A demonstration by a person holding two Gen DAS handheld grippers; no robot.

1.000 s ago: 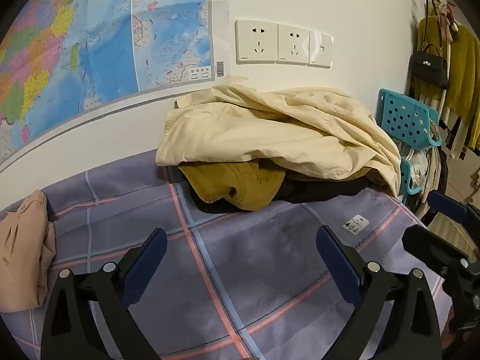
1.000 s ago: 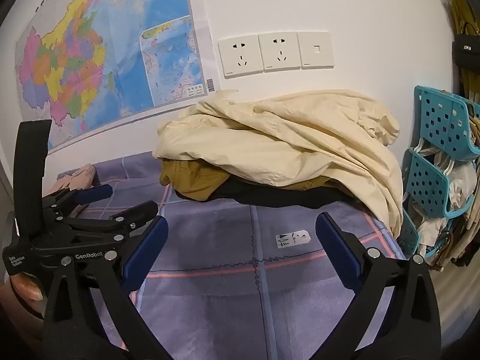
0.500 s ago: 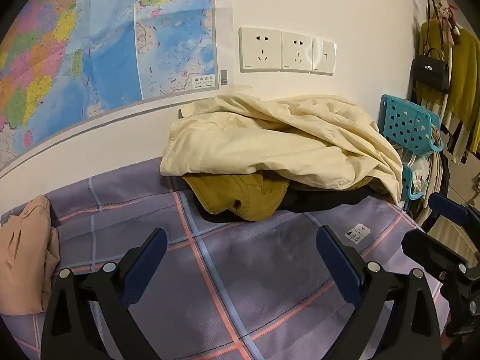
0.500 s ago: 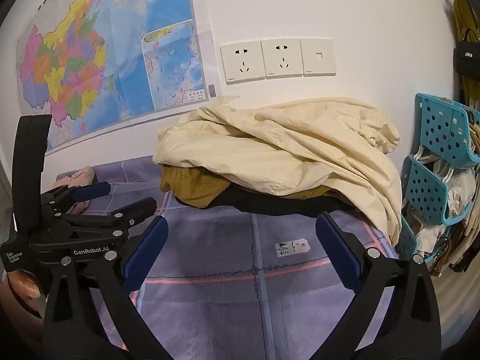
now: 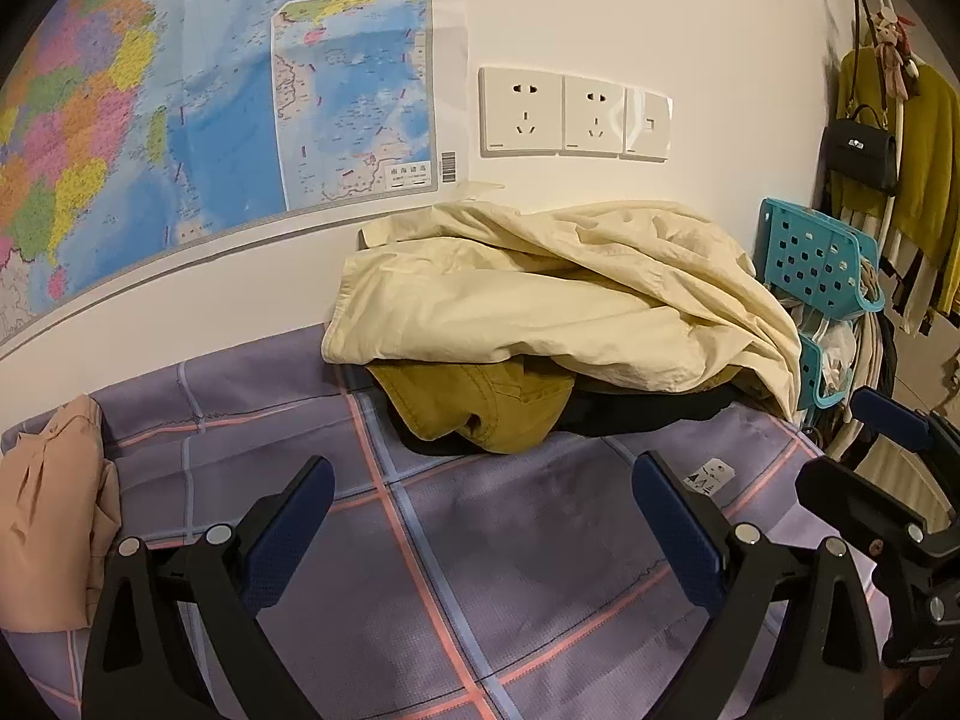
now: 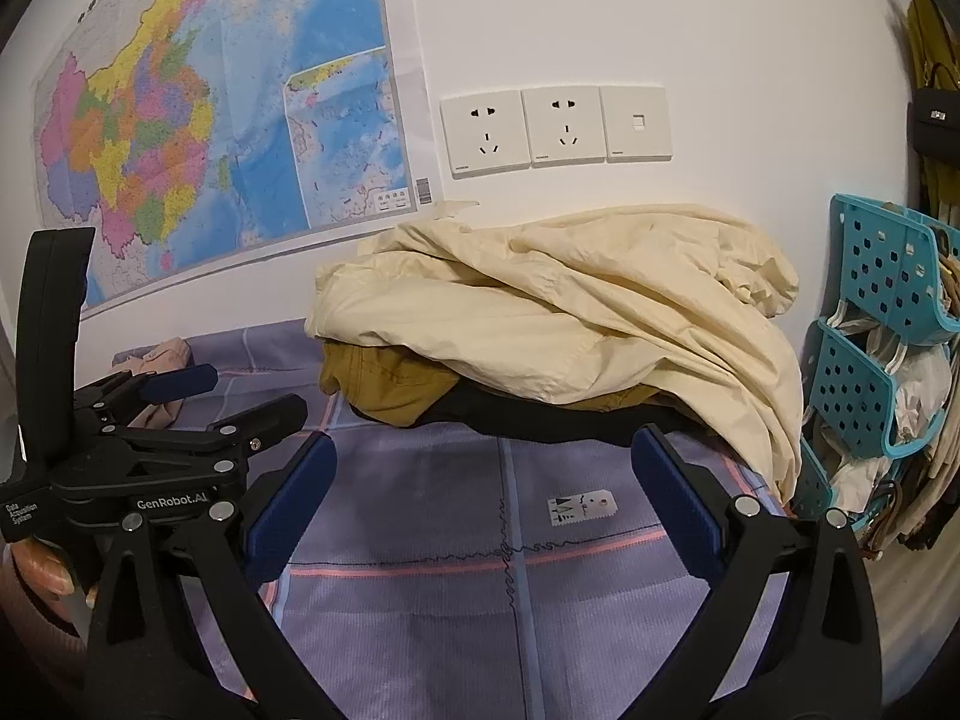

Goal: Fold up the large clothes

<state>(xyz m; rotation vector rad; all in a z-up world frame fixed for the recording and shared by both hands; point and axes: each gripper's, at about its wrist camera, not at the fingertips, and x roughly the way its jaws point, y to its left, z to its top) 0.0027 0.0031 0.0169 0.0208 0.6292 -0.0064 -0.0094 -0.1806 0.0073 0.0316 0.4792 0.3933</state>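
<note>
Both black plastic two-finger grippers, left [image 5: 483, 519] and right [image 6: 483, 495], carry dark blue ribbed pads [image 6: 288, 507] and silver rivets; "GenRobot.AI" is printed in white on the left one.

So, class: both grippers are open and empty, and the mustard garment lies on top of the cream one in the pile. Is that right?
Not quite. The right wrist view shows the cream garment on top, with the mustard garment underneath it. The left gripper and right gripper are indeed open and empty.

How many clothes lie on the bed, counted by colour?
Cream: 1, the cream garment on top of the pile
Mustard: 1, the mustard garment under it
Black: 1, the black garment at the bottom
Peach: 1, the peach garment lying apart
Total: 4
</note>
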